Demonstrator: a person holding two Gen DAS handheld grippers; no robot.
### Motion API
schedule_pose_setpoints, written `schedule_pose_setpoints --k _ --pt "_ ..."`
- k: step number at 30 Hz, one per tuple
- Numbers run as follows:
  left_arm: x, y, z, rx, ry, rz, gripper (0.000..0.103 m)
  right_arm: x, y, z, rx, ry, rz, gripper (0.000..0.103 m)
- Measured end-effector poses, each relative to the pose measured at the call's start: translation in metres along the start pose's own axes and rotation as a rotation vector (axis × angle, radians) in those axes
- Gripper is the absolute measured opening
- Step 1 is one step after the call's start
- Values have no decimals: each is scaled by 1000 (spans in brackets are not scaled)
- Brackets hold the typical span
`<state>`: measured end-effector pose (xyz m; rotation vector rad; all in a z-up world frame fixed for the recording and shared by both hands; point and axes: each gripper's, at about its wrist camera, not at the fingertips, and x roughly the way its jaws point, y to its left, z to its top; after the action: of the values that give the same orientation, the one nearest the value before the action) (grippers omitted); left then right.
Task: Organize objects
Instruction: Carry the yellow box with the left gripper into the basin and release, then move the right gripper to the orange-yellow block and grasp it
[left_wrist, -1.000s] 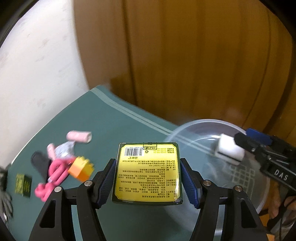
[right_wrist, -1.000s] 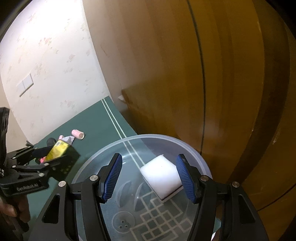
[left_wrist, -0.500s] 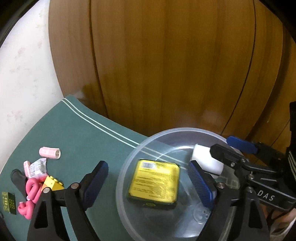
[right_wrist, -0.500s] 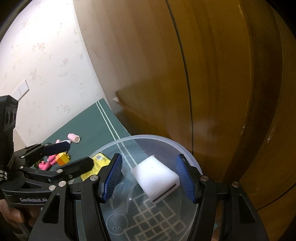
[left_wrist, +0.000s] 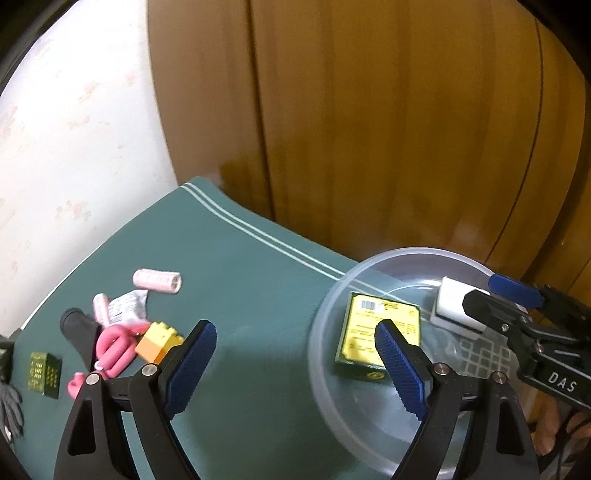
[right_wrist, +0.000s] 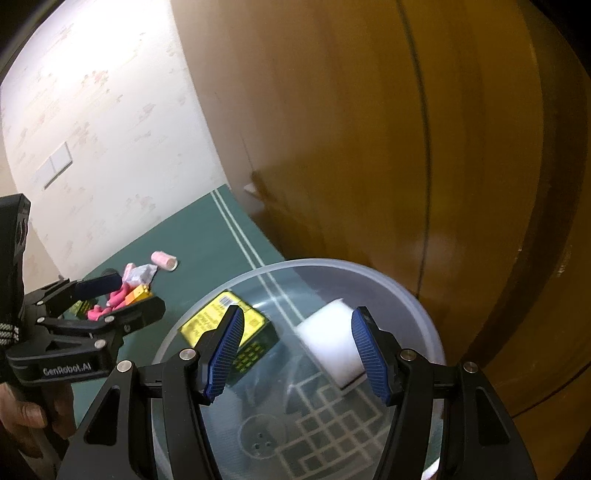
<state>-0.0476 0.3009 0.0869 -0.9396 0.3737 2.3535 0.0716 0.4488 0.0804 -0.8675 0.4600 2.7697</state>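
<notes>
The green table mat (left_wrist: 236, 266) with two pale stripes ends against a brown wooden panel wall (left_wrist: 388, 129) at the back and a cream papered wall (left_wrist: 74, 129) at the left. A broad bare stretch of mat lies between the clear round plastic bowl (left_wrist: 413, 254) and the small heap of things at the left.

The flat yellow packet with black print and a barcode (left_wrist: 373, 325) lies inside the bowl on its left side, leaning on the bowl's sloping wall, its long axis running away from the camera and the barcode end farthest. The left gripper (left_wrist: 295, 365) has just been opening; its blue-padded jaws now stand wide with nothing between them, beside the bowl's rim.

The right gripper (right_wrist: 297, 354) hangs over the bowl, and the white foam block (right_wrist: 332, 347) sits between its jaws against the right pad; whether both pads press it I cannot tell.

On the mat at the left lie a pale pink roller (left_wrist: 157, 281), a yellow-orange toy brick (left_wrist: 157, 341), a pink looped toy (left_wrist: 114, 349) and a small dark green packet (left_wrist: 44, 374).
</notes>
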Motion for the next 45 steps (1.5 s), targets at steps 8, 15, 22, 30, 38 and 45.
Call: schedule_pose_setpoints --k 8,15,22,30,38,45 --pt "-9 21 -8 -58 -6 24 102 -1 22 0 -30 8 29 63" --pt "-17 49 -19 -96 3 80 102 10 48 6 -58 18 80 69" --pt "-29 89 -39 -151 10 146 102 8 86 6 -99 8 105 69" --pt "-38 138 -61 -211 19 231 102 28 139 4 -150 50 206 70" --pt "-37 184 -80 -291 24 283 102 51 186 -4 -223 93 243 70" --pt "-25 199 -94 -300 54 309 102 80 216 -8 -188 180 240 70"
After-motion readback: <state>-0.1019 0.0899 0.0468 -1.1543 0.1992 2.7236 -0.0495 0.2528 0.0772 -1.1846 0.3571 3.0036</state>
